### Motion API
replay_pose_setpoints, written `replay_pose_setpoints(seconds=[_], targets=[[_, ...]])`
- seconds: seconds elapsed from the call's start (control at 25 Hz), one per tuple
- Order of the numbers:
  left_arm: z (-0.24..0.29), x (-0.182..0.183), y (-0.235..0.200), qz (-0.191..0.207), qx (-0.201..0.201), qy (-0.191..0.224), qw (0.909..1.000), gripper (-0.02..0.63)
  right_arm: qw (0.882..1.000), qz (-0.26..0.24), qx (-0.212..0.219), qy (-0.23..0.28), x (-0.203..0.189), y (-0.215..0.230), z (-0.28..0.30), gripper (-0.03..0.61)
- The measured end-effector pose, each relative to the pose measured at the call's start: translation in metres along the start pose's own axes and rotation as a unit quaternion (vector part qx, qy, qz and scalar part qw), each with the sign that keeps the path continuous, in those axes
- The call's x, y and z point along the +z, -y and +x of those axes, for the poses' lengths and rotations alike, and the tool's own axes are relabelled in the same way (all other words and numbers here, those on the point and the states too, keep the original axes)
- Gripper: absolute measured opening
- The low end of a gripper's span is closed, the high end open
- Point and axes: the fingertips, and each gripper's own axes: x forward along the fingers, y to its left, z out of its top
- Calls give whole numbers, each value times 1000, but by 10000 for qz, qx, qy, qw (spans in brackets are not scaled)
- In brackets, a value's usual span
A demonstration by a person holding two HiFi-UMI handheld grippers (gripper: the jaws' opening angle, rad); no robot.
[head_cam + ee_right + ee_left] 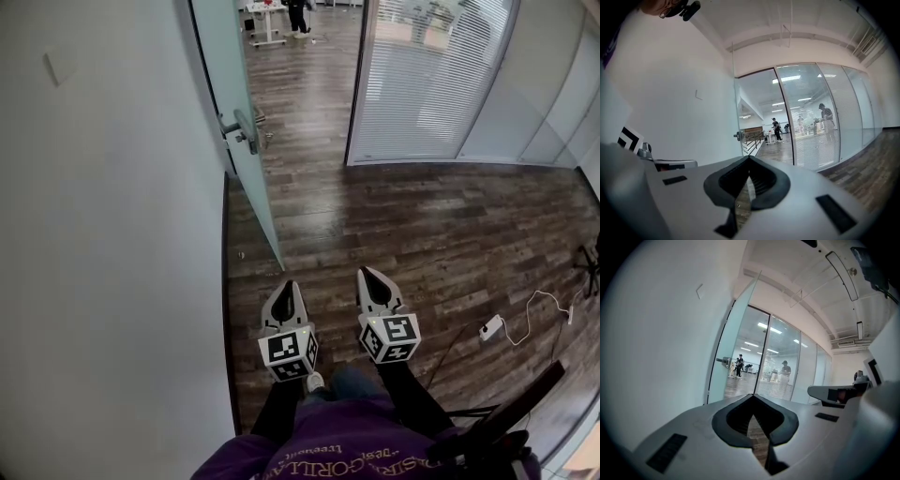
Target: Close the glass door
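The glass door (246, 178) stands open, swung in at an angle off the white wall on the left, with a metal handle (242, 129) at mid height. Both grippers hover side by side over the wooden floor, short of the door's free edge and touching nothing. My left gripper (289, 289) is shut and empty, just below that edge. My right gripper (367, 276) is shut and empty, further right. The left gripper view shows its own tips (752, 397) pointing toward the door pane (736, 333) and handle (723, 361). In the right gripper view the handle (739, 136) lies ahead of the tips (749, 160).
A white wall (112, 234) runs along the left. Right of the doorway (305, 84) stands a glass partition with blinds (431, 75). A white adapter and cable (492, 327) lie on the floor at right, a black pole (511, 408) lower right. A person (298, 13) stands far beyond the doorway.
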Motion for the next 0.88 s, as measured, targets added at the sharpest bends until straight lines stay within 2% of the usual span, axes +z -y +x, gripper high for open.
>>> replay_pose_setpoints(seconds=[0.32, 0.64, 0.88], targets=[[27, -3, -20, 88, 168, -50, 9998, 0, 9999, -25, 115, -73, -3, 5, 33, -9], [82, 8, -33, 141, 266, 21, 9995, 2, 9996, -49, 259, -58, 4, 23, 90, -9], [123, 15, -28, 76, 319, 35, 9995, 0, 9995, 5, 261, -149, 8, 53, 123, -9]])
